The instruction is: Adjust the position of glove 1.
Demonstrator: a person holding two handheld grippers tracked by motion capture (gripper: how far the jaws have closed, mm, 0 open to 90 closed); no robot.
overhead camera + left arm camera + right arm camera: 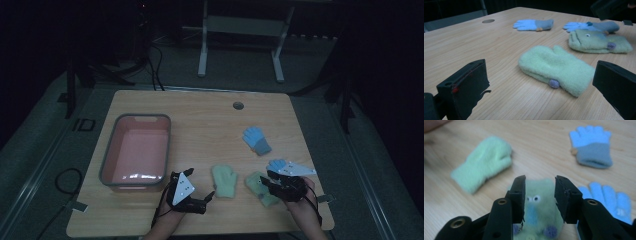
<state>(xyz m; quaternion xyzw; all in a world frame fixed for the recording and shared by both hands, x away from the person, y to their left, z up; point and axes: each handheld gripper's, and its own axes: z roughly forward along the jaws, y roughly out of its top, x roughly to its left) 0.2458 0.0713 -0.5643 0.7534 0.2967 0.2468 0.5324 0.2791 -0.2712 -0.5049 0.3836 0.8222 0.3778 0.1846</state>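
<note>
Seen from the high view, a dim room surrounds a light wooden table [200,120] with rounded corners; dark floor and loose black cables fill the upper left of the frame, and a pale metal stand [240,35] sits at top centre behind the table. At the left of the tabletop rests a grey-rimmed pink bin [111,150]. Just below and right of it, at lower centre-left, the left gripper [202,199] lies low over the wood with its jaws spread wide and nothing between them; its own view looks across the grain at a plain green mitten [556,68] lying flat just ahead. A round grommet hole [238,105] marks the table near its far edge, upper centre. Right of the plain mitten lies a green mitten with a face [257,185], and the right gripper [267,184] hangs above it at lower right, jaws partly open and straddling it without pressing, as its own view shows. Beside it, partly under the gripper's plate, is a blue glove [276,165]; a second blue glove [256,139] lies farther up, right of centre.
</note>
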